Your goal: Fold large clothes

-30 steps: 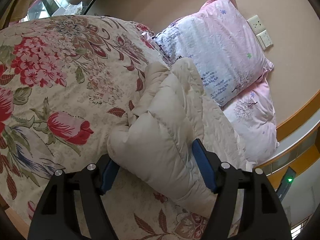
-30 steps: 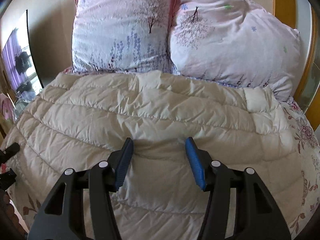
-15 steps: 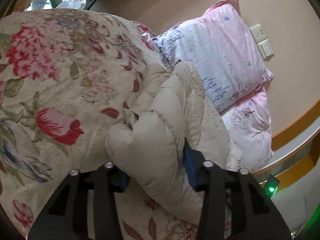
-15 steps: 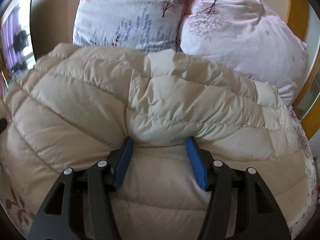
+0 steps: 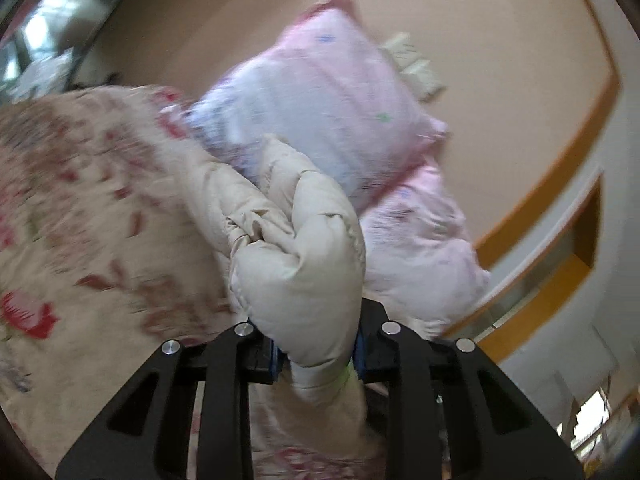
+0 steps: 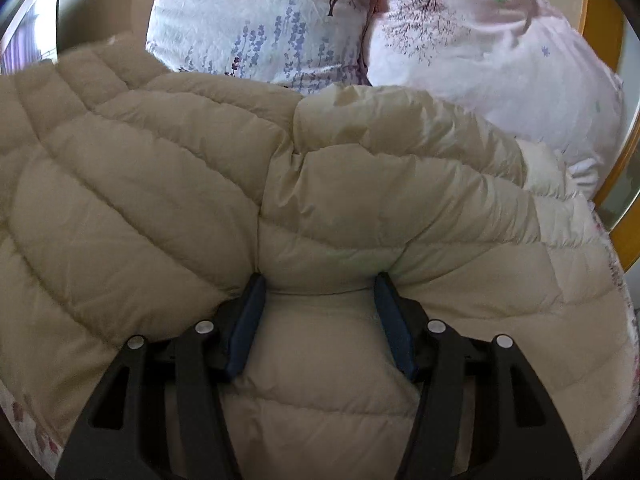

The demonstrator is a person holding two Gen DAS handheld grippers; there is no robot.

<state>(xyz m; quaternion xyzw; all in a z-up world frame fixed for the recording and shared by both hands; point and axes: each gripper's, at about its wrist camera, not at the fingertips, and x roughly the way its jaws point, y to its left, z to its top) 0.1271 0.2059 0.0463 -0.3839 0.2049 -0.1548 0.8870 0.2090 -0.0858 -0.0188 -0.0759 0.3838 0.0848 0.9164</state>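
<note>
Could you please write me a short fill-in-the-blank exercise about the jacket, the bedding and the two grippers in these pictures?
1. The puffy jacket lying on the bed is ____ in colour.
2. A bunched end of the jacket sits squeezed between the pads of the ____ gripper, whose jaws are closing.
3. Behind the jacket, ____ pink pillows lean side by side.
4. The bedspread is printed with red ____.

Missing words: beige; left; two; flowers

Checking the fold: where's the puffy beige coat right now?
The beige coat fills the right wrist view, spread over the floral bedspread before two pink pillows; the closing left tongs pinch one bunched edge.
</note>
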